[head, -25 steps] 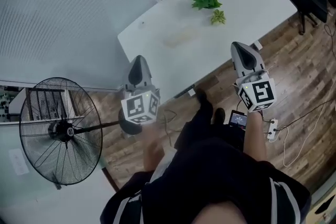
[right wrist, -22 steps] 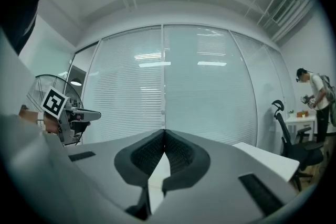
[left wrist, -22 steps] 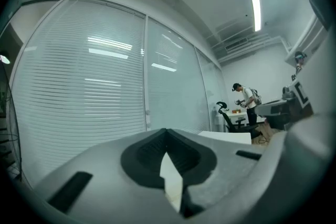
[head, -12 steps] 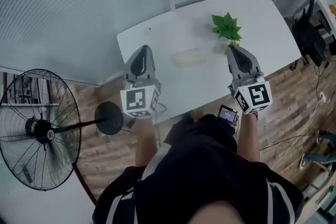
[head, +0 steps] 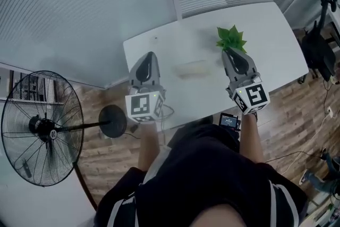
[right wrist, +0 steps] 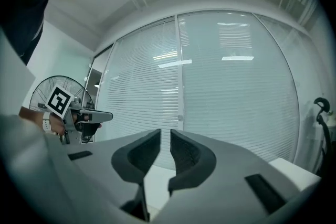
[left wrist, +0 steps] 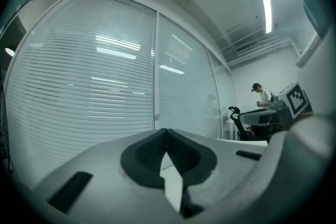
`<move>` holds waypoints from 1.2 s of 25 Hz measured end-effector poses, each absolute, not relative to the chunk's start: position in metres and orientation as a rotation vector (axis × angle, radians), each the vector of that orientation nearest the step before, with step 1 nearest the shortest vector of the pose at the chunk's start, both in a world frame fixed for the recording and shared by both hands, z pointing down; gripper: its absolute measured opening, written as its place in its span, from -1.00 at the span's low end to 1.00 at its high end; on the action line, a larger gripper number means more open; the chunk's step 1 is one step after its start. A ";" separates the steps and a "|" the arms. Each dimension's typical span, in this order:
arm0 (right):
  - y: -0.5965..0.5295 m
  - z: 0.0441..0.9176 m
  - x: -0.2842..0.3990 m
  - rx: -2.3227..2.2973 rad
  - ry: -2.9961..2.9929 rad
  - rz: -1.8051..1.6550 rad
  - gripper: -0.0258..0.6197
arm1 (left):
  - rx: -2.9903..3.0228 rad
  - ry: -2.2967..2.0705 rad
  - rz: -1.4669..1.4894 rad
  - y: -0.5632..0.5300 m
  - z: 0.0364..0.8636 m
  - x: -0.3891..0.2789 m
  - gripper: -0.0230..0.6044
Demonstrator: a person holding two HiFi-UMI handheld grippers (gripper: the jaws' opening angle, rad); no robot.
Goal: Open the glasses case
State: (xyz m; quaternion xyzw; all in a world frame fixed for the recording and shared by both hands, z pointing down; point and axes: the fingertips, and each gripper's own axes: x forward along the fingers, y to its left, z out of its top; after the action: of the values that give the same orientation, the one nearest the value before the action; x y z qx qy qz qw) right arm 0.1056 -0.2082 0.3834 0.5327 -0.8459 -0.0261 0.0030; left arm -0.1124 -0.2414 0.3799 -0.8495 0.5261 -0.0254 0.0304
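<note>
A pale, flat glasses case (head: 191, 68) lies shut on the white table (head: 271, 29), between my two grippers and slightly beyond their tips. My left gripper (head: 149, 56) hovers level over the table's near left part, and its jaws meet at the tips in the left gripper view (left wrist: 167, 134). To the case's right is my right gripper (head: 229, 53), just in front of a small green plant (head: 230, 39). Its jaws are opening, with a narrow gap and nothing between them (right wrist: 165, 136). Neither gripper view shows the case.
A standing fan (head: 41, 127) is on the wooden floor to the left. A wall of glass and blinds (head: 106, 2) runs behind the table. An office chair (head: 320, 45) stands at the right, and a person (left wrist: 261, 95) is at a far desk.
The person has stepped up to the table. Both grippers have moved forward from over the floor to over the table's near part, either side of the case.
</note>
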 end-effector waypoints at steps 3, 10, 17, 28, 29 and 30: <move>-0.211 0.391 0.103 1.622 -2.678 -0.088 -0.43 | -2.611 1.633 -0.100 -0.242 0.382 -0.109 -0.93; -0.231 0.427 0.096 1.555 -2.674 -0.051 -0.36 | -2.581 1.683 -0.126 -0.242 0.387 -0.117 -0.93; -0.237 0.594 0.057 0.816 -2.083 -0.543 -0.36 | -2.604 1.744 -0.213 -0.231 0.409 -0.139 -0.93; -0.237 0.720 0.046 0.464 -1.943 -0.501 -0.39 | -2.538 1.884 -0.291 -0.216 0.420 -0.187 -0.93; -0.237 0.723 0.046 0.455 -1.942 -0.501 -0.39 | -2.535 1.888 -0.301 -0.215 0.422 -0.189 -0.93; -0.236 0.725 0.045 0.446 -1.942 -0.501 -0.39 | -2.533 1.890 -0.310 -0.214 0.423 -0.190 -0.93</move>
State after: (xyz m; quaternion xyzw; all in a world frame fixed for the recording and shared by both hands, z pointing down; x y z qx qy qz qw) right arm 0.0451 -0.2361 0.7252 0.1857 -0.8091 -0.2087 0.5170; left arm -0.1905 -0.2141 0.4230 -0.7976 0.5950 -0.0976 -0.0170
